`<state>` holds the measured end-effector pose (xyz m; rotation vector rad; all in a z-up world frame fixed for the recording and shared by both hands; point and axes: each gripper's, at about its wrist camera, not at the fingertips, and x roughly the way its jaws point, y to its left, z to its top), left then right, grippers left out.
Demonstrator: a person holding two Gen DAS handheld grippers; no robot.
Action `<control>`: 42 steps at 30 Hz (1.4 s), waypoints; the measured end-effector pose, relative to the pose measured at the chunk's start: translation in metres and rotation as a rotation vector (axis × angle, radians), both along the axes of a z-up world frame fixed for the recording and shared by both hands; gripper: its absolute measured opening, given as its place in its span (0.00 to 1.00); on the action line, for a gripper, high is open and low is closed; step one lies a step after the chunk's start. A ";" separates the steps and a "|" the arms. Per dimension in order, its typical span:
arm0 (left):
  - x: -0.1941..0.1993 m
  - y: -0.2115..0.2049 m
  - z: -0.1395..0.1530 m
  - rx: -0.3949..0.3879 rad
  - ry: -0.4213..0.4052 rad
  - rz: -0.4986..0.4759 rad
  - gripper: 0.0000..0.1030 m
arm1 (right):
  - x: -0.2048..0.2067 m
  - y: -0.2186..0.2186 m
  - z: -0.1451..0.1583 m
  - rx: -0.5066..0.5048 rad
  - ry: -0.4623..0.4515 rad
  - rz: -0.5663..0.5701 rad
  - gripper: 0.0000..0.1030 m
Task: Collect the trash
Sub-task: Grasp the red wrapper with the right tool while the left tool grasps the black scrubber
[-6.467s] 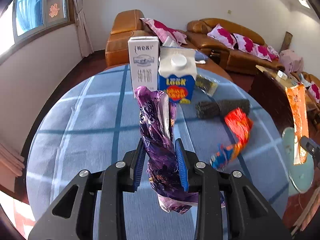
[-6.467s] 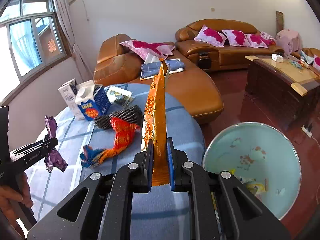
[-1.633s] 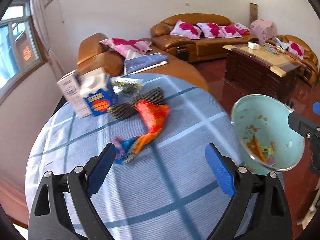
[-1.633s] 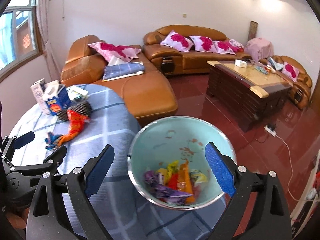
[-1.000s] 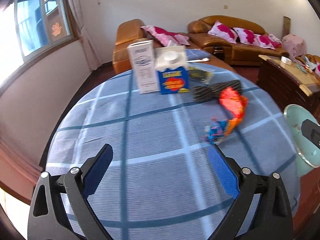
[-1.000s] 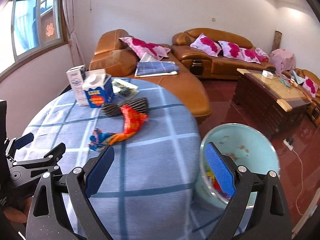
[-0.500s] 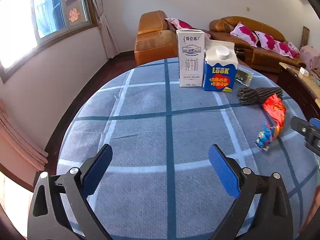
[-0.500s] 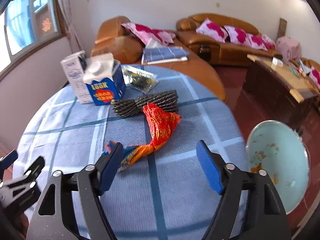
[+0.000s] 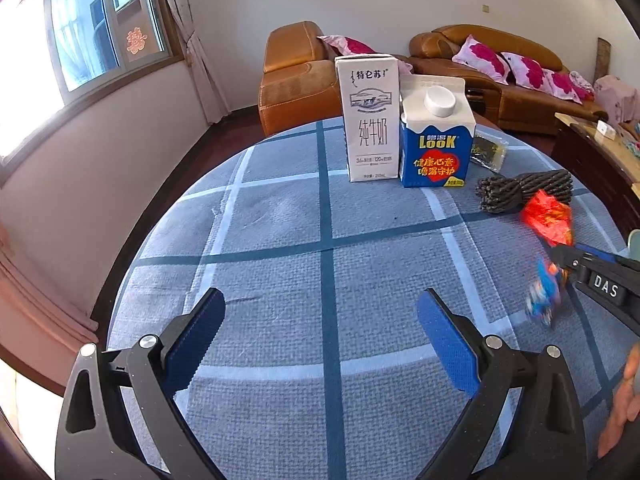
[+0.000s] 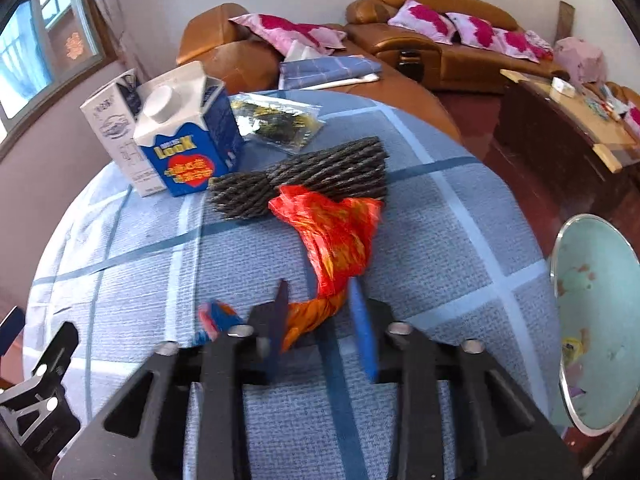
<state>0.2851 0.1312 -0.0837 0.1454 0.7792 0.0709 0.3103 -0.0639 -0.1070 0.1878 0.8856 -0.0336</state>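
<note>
Across the round table [image 9: 280, 220], under its blue plaid cloth, I list by size. Item one: the pale green bin [image 10: 596, 320] just off the table's right edge in the right wrist view, bits of coloured litter lying inside it. Item two: the white milk carton [image 9: 370, 118], upright at the far side. Item three: the blue juice carton [image 9: 436, 136] with a white cap, upright and just beside the white one, on its right. Item four: the bundle of dark rope [image 10: 304, 176], lying flat near the cartons. Item five: a clear packet [image 10: 276, 120] of dark contents, flat behind the rope. Item six: the red and orange wrapper [image 10: 332, 236], twisted lengthwise, its broad red end touching the rope and its blue tail toward me. My right gripper [image 10: 320, 320] is down at the wrapper's narrow orange waist; its jaws are closing with the wrapper between them, and the blurred pads do not yet show a firm pinch. My left gripper [image 9: 320, 332] hovers over bare cloth well apart from the wrapper, its jaws spread wide with nothing between them.
</note>
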 end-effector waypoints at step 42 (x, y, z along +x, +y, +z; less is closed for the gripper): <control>0.091 -0.169 -0.017 -0.022 0.084 -0.560 0.17 | -0.030 -0.128 0.055 0.019 -0.083 -0.064 0.07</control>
